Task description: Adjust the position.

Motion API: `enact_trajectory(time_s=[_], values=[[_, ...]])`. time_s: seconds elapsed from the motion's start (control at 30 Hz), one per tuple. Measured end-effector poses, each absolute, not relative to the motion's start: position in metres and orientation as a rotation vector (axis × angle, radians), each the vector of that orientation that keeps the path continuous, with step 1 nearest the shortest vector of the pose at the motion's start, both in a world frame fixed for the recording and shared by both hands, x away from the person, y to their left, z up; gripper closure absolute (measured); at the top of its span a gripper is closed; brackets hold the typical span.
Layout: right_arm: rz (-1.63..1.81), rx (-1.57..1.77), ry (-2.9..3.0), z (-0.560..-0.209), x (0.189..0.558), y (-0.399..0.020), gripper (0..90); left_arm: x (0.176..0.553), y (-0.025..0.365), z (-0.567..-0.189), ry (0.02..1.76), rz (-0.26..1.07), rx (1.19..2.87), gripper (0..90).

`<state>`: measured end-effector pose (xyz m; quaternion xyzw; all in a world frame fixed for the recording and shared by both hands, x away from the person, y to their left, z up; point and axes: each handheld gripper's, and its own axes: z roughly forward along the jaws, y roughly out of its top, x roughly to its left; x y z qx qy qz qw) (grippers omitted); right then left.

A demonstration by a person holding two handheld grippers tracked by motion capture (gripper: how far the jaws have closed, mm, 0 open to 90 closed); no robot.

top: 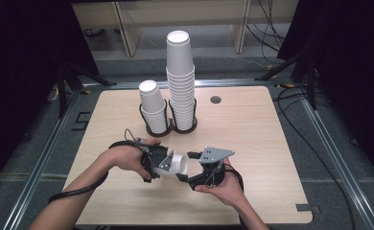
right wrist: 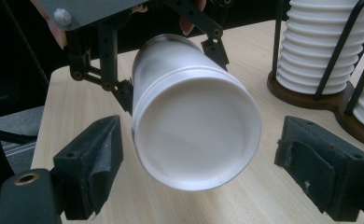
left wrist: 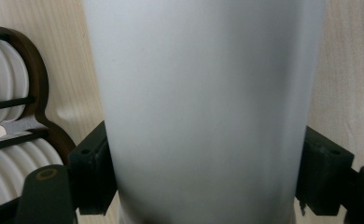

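High view — left gripper (top: 171, 164) clamps cup (top: 178, 164) lying level, rim toward spread right gripper (top: 189, 166).

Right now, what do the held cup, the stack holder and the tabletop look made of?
Cup: likely paper, matte white, with a rolled rim and a thin side seam. Holder: dark wood-look base with thin black wire uprights, probably metal. Tabletop: light wood-grain surface, low sheen, possibly laminate.

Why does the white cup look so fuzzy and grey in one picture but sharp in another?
Left gripper view: the cup sits too close to the lens, so it blurs and shades grey. Right gripper view: the cup is farther off, its rim crisp. High view: evenly lit table, dark surroundings.
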<state>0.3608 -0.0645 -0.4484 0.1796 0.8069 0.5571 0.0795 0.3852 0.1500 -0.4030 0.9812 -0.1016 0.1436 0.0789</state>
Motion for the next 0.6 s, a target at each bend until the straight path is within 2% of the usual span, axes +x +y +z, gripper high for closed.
enact_trajectory(time_s=[0.03,0.6], values=[[1.676,0.536,2.417,-0.449,0.361,-0.064,14.9,0.386,0.149,-0.402,-0.344,0.453,2.933,21.4],[1.649,0.506,2.484,-0.453,0.363,-0.051,15.0,0.384,0.143,-0.404,-0.381,0.423,2.971,21.4]])
